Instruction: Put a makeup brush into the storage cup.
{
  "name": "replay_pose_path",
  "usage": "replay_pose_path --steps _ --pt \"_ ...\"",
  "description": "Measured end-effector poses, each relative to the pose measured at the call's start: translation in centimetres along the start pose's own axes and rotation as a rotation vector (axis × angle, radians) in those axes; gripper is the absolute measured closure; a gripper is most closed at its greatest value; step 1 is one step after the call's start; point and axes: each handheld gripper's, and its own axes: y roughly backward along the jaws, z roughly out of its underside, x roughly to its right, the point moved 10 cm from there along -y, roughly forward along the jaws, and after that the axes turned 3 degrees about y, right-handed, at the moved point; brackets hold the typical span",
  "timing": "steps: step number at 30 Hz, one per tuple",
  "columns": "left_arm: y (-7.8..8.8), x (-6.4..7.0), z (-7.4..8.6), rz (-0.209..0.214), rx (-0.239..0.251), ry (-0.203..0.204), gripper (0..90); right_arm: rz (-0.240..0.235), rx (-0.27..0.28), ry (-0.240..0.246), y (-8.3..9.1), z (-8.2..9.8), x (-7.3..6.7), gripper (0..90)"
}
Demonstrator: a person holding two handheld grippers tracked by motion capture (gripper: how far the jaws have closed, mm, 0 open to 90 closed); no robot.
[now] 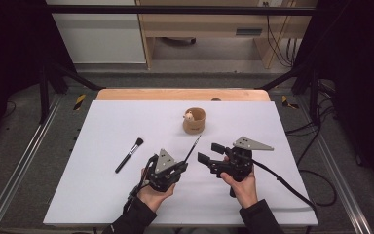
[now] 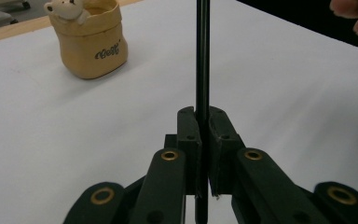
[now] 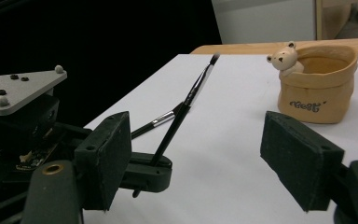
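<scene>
We see the left gripper (image 1: 177,169) with fingers clamped on a thin brush (image 1: 193,148), tip aimed at the cup (image 1: 194,121). Right gripper (image 1: 211,153) fingers gape, empty. Risk, we judge: brush pivots in the narrow pinch, or knocks the cup. Big brush (image 1: 129,155) lies far left; counter (image 1: 117,122) is roomy around it.

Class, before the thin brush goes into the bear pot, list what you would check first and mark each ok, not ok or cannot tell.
1. Left gripper shut on the thin black brush: ok.
2. Brush tip raised off the white table: ok.
3. Tan bear-trimmed pot upright, mouth open: ok.
4. Right gripper open, holding nothing: ok.
5. Thick black powder brush lying away from the path: ok.
6. Pot contents: cannot tell.
</scene>
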Motion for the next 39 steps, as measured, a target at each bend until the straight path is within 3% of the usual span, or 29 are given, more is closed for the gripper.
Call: replay_pose_path --steps 19,39 --pt "-0.3 2.4 -0.3 0.022 0.024 -0.018 84.7 -0.027 0.014 -0.035 -0.4 0.2 -0.5 47.1" --pt "-0.3 3.3 -0.3 0.039 0.033 -0.023 84.7 -0.068 -0.005 -0.068 -0.5 0.5 -1.0 75.7"
